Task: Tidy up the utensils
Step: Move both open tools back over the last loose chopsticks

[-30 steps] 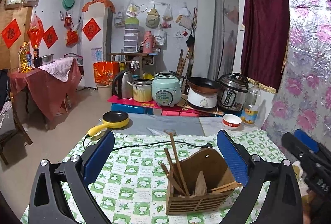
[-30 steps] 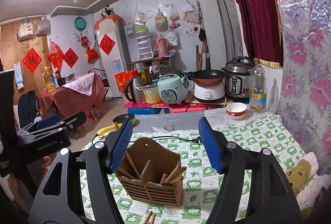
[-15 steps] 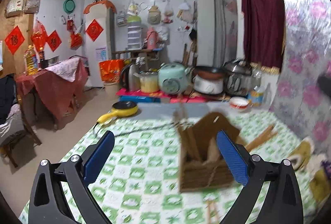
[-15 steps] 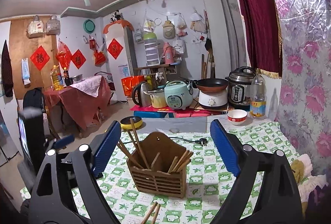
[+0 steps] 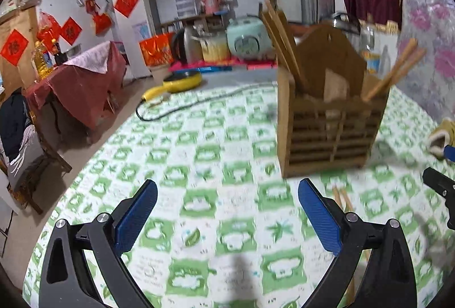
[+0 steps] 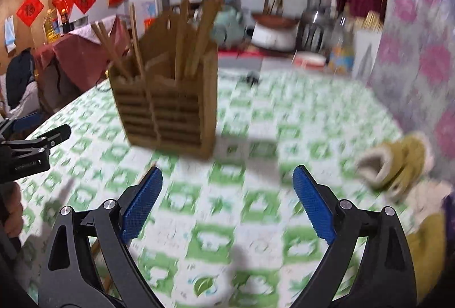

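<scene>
A wooden slatted utensil holder (image 5: 331, 134) stands on the green-checked tablecloth (image 5: 216, 160) with several wooden chopsticks (image 5: 280, 40) upright or leaning in it. It also shows in the right wrist view (image 6: 167, 111), blurred. A loose pair of chopsticks (image 5: 342, 198) lies on the cloth in front of the holder, by my left gripper's right finger. My left gripper (image 5: 227, 211) is open and empty, low over the cloth, left of the holder. My right gripper (image 6: 227, 202) is open and empty, in front and right of the holder.
A yellow plush slipper (image 6: 395, 162) lies on the cloth at the right. A black power cord (image 5: 199, 103) crosses the far side of the table. A yellow pan (image 5: 182, 78), rice cookers and a bowl stand beyond. The table's left edge drops to the floor.
Both grippers have dropped lower and closer to the cloth. The holder now looms larger and higher in both views. The loose chopsticks have come into the left wrist view.
</scene>
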